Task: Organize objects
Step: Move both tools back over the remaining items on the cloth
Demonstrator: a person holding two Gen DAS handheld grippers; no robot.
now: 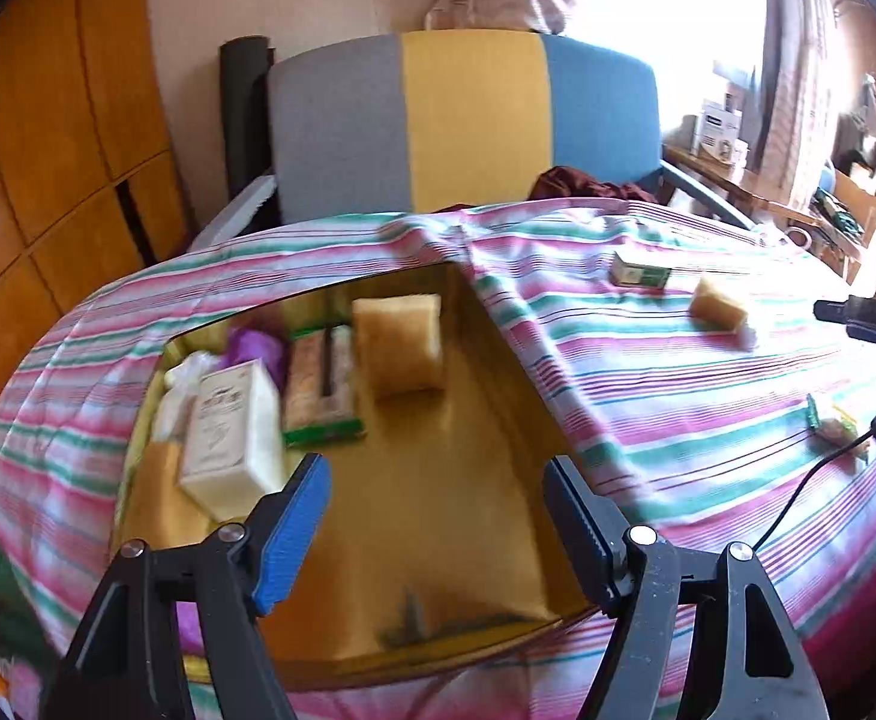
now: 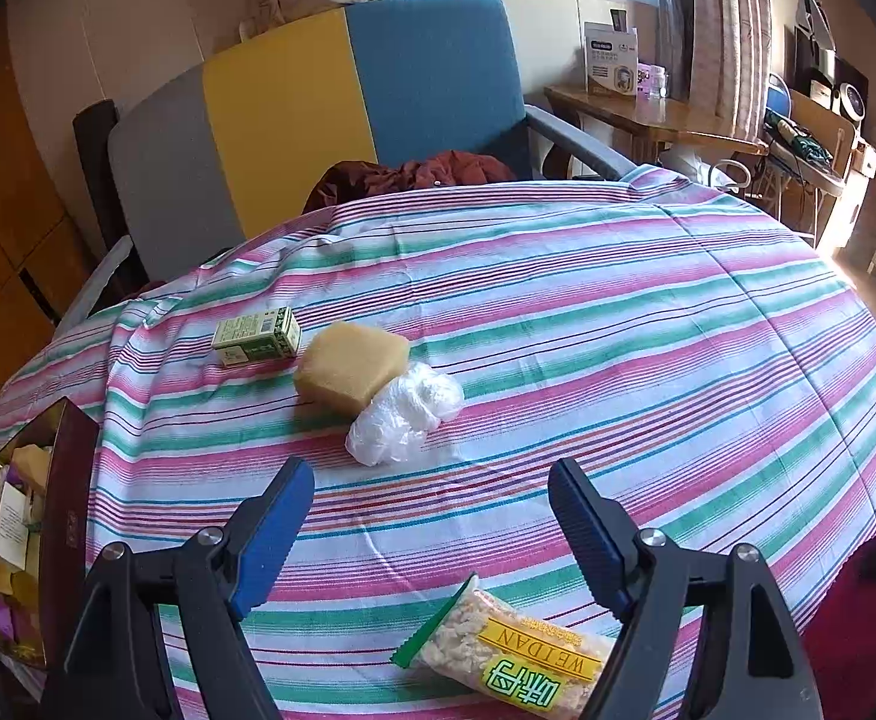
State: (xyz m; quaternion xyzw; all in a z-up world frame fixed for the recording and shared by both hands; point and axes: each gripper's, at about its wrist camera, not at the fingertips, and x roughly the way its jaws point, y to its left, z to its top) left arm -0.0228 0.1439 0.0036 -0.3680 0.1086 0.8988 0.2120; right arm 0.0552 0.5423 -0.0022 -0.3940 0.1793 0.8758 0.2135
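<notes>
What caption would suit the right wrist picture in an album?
Open right gripper above a striped cloth holding a snack packet, sponge, plastic bag and small green box.

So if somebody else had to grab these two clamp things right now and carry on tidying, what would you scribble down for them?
Left gripper: open, empty, over the gold box.
Right gripper: open, empty, over the striped cloth, just behind the snack packet.

Already in the box: a tan sponge, a white carton, a green-edged packet, something purple, and a few items I can't make out.

Still out on the cloth: the small green box, a second tan sponge, the crumpled clear plastic bag touching it, and the snack packet.

Likely next: the snack packet, being nearest the right gripper.
</notes>
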